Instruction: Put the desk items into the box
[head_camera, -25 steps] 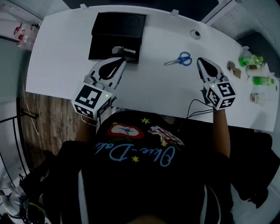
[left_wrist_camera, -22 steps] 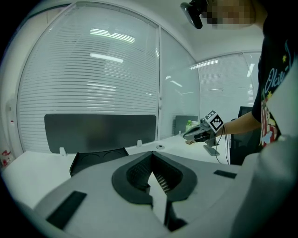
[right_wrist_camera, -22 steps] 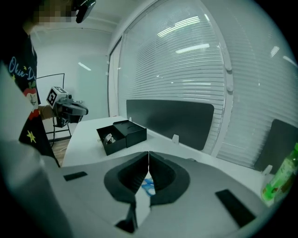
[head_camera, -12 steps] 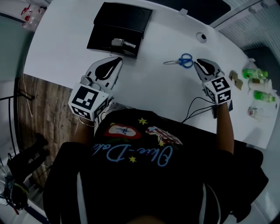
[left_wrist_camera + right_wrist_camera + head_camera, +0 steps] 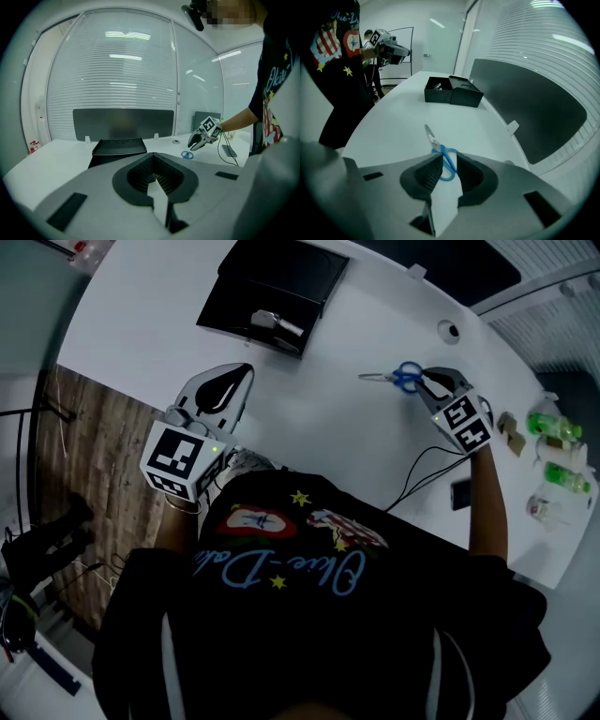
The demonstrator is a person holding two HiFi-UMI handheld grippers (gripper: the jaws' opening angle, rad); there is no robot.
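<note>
Scissors with blue plastic handles and steel blades (image 5: 392, 377) lie on the white worktop (image 5: 309, 437) in the upper right of the head view, blades pointing left. Your right gripper (image 5: 427, 381) tilts down over their handles. Its jaws have just been opening and stand apart, with a blue handle loop between them, not clamped on it. Well to the left, in the upper left of the frame, sits the open black box (image 5: 225, 313), with a small silver-grey object (image 5: 277, 324) lying in it near its lower right edge. Your left gripper (image 5: 242, 373) hovers below the box, clear of it, with its jaws together on nothing.
</note>
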